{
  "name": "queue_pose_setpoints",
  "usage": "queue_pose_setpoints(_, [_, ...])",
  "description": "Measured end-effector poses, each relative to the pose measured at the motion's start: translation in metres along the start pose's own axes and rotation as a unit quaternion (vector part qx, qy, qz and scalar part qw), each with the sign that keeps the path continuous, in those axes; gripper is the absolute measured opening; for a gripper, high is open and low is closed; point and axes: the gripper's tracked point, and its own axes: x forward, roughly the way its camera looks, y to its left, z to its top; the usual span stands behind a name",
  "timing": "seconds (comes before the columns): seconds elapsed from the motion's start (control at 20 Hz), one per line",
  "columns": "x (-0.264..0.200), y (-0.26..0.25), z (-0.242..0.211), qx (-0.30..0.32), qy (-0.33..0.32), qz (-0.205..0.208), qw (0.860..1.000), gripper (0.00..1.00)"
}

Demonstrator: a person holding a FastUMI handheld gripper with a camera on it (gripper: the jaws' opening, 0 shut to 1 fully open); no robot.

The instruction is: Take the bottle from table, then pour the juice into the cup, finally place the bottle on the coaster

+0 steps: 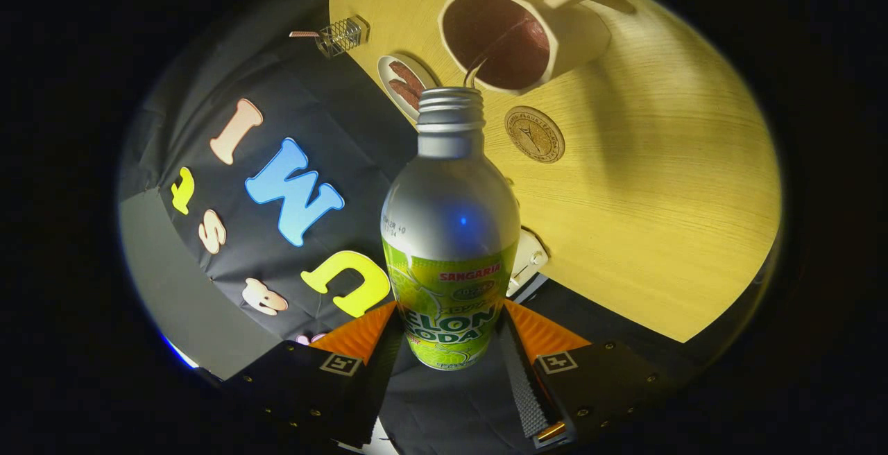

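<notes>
My gripper is shut on a silver bottle with a green label, one finger pressing on each side of its lower body. The bottle is tipped over, and a thin dark stream of juice runs from its open threaded mouth into the white cup just beyond it. The cup holds dark liquid and stands on the wooden table. A round brown coaster lies on the table beside the bottle's neck, close to the cup.
A small white dish with brown pieces lies near the table's edge, by the bottle's mouth. A small wire rack stands further along that edge. A white object peeks out behind the bottle's body.
</notes>
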Motion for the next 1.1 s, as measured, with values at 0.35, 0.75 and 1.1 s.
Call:
queue_pose_setpoints(0.35, [0.001, 0.0, -0.003, 0.0, -0.003, -0.002, 1.0, 0.77])
queue_pose_setpoints(0.75, [0.0, -0.001, 0.003, -0.006, -0.01, -0.004, 1.0, 0.77])
queue_pose_setpoints(1.1, [0.003, -0.02, 0.016, -0.068, -0.023, -0.025, 0.997, 0.77])
